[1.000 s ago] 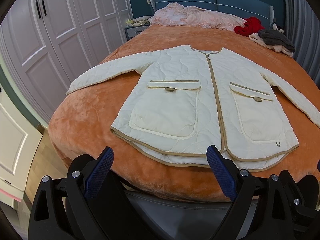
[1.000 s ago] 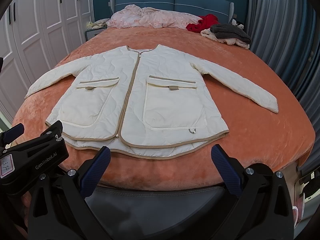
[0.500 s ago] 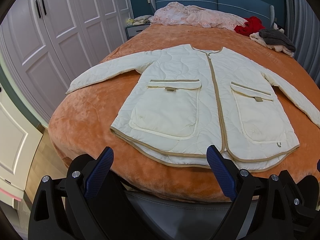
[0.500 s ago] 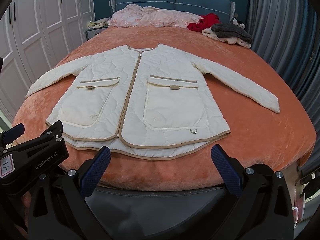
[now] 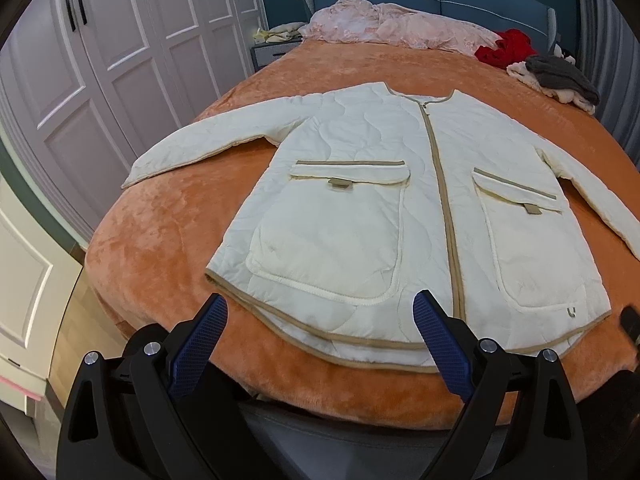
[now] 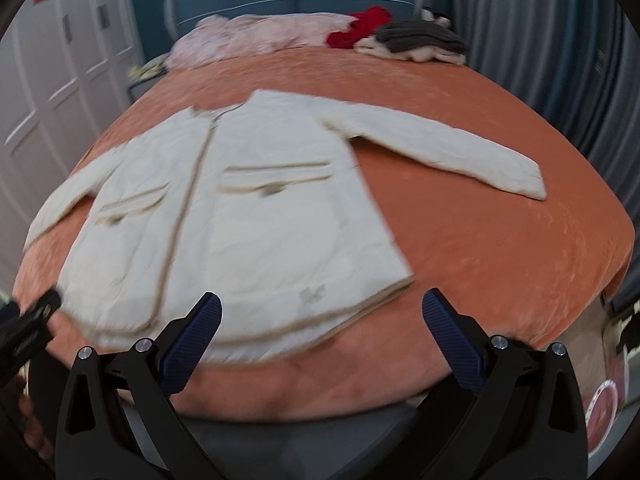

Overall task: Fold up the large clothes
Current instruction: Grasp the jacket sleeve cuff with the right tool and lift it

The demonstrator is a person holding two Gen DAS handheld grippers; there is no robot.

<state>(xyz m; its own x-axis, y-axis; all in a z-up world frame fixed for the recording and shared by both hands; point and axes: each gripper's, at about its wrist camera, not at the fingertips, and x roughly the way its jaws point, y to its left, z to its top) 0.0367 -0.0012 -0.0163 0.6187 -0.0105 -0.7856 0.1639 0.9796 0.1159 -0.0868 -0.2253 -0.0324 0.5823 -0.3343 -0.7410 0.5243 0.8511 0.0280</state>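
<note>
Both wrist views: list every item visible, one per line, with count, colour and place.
quilted zip-front jacket: one, cream with tan trim, spread flat face up on the bed, sleeves out.
plush bedspread: one, orange, covering the bed.
crumpled blanket: one, pale pink, at the headboard.
padded headboard: one, blue, far end.
red garment: one, red, far corner of the bed.
grey and cream clothes pile: one, beside the red garment.
panelled wardrobe: one, white, along the bed's side.
left gripper: one, black with blue pads, open, near the hem.
right gripper: one, same colours, open, near the hem.
</note>
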